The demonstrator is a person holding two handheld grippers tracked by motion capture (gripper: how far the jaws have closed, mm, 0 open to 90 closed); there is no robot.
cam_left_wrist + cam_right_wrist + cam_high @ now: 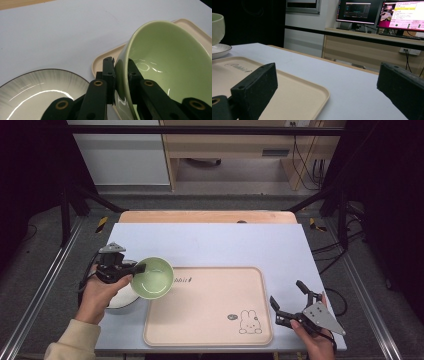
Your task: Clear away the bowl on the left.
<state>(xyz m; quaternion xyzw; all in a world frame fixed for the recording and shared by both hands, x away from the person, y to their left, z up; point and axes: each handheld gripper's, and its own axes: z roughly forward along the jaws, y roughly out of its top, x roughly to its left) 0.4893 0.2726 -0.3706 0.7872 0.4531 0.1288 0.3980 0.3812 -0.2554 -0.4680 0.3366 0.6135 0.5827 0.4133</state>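
1. Green bowl (152, 277) in the high view: it's held tilted at the tray's (210, 320) near-left corner, inside showing nothing in it. The left hand-held gripper (136, 268) pinches its rim. A white plate (120, 299) sits on the worktop (210, 245) below it, beside the tray. The tray carries nothing, just a rabbit print (250, 322). The right hand-held gripper (289, 302) hangs off the tray's right edge, jaws spread wide.
2. Left gripper view: there's the grip, one jaw outside the green bowl's (170, 57) wall, one inside, clamped on the rim. The white plate (37, 92) lies bare down left, the tray's corner (100, 62) behind.
3. Right gripper view: jaws wide apart, nothing between them. Tray (294, 92) bare; green bowl (217, 27) over the plate (219, 50) at far left.
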